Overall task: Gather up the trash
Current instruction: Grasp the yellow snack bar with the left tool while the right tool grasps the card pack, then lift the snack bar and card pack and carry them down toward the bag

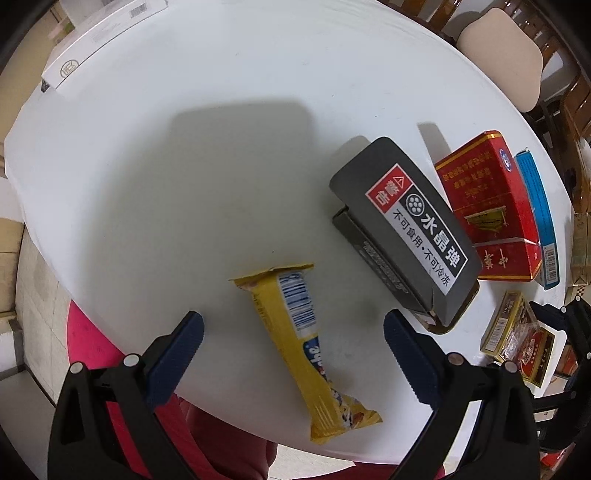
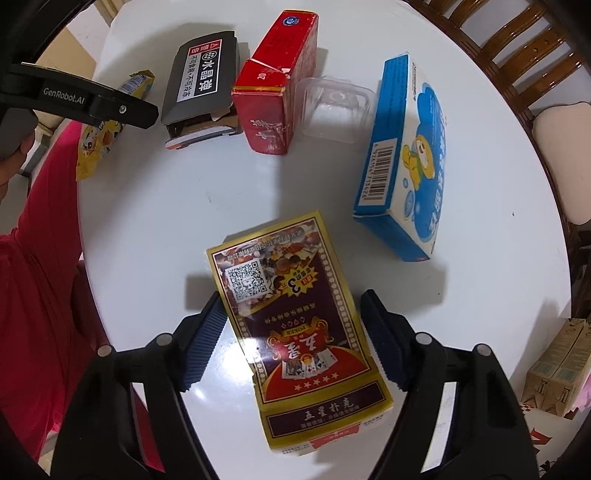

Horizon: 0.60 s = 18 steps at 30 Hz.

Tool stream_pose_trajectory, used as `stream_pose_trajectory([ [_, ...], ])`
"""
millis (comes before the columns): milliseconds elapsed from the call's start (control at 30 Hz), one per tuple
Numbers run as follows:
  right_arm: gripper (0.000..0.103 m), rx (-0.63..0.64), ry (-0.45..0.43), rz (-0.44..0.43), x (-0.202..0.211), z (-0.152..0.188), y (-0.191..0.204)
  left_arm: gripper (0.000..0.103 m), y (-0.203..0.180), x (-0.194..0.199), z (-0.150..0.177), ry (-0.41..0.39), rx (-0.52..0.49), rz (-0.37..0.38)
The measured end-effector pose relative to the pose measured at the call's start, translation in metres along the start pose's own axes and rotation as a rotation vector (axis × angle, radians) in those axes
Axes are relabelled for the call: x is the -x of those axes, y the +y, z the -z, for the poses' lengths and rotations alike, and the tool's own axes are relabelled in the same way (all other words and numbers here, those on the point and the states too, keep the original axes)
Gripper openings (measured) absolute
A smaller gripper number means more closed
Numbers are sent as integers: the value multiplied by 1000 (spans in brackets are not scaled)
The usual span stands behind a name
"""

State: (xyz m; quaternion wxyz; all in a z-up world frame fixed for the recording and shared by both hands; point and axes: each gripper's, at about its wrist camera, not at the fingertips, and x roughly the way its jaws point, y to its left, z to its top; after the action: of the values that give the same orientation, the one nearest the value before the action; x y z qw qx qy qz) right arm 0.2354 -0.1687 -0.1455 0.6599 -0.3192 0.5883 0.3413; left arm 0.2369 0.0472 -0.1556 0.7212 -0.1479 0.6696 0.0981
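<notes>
A yellow snack wrapper [image 1: 317, 373] lies flat on the white round table [image 1: 221, 147], near its front edge. My left gripper [image 1: 293, 317] points down over it, open, one finger on each side and both clear of the wrapper. A gold and maroon playing-card box [image 2: 295, 332] lies flat between the fingers of my right gripper [image 2: 291, 299]. The left pad stands at the box's edge and a thin gap shows at the right pad, so the gripper reads as open. The card box [image 1: 513, 332] also shows at the right of the left wrist view.
On the table behind lie a dark grey labelled box [image 2: 203, 81], a red cigarette pack [image 2: 280, 85], a clear plastic tray [image 2: 336, 107] and a blue carton [image 2: 406, 158]. A white box [image 1: 96, 33] sits far left. Wooden chairs [image 2: 517, 55] ring the table; a red-clothed person [image 2: 37, 277] is close.
</notes>
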Motion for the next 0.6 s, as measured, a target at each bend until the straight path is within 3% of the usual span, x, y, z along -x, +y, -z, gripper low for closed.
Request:
stream_pose_trajectory([
  [67,71,-10,-10,1,0,-1,2,91,-5,3,0,0,-19,-2],
  [267,64,-64,-54,33,5,6,9,68,-19,13,-4,-41,-66,-26],
  [333,63,-109,-62,31,7,8,17,46,-20,17,-4,-64,-77,-39],
  [433,63,-171,-82,32,6,13,26,29,-17,20,-5,-60,-67,21],
  [600,62,-285,-109,89,7,18,37,25,-10,19,-8,-50,-65,74],
])
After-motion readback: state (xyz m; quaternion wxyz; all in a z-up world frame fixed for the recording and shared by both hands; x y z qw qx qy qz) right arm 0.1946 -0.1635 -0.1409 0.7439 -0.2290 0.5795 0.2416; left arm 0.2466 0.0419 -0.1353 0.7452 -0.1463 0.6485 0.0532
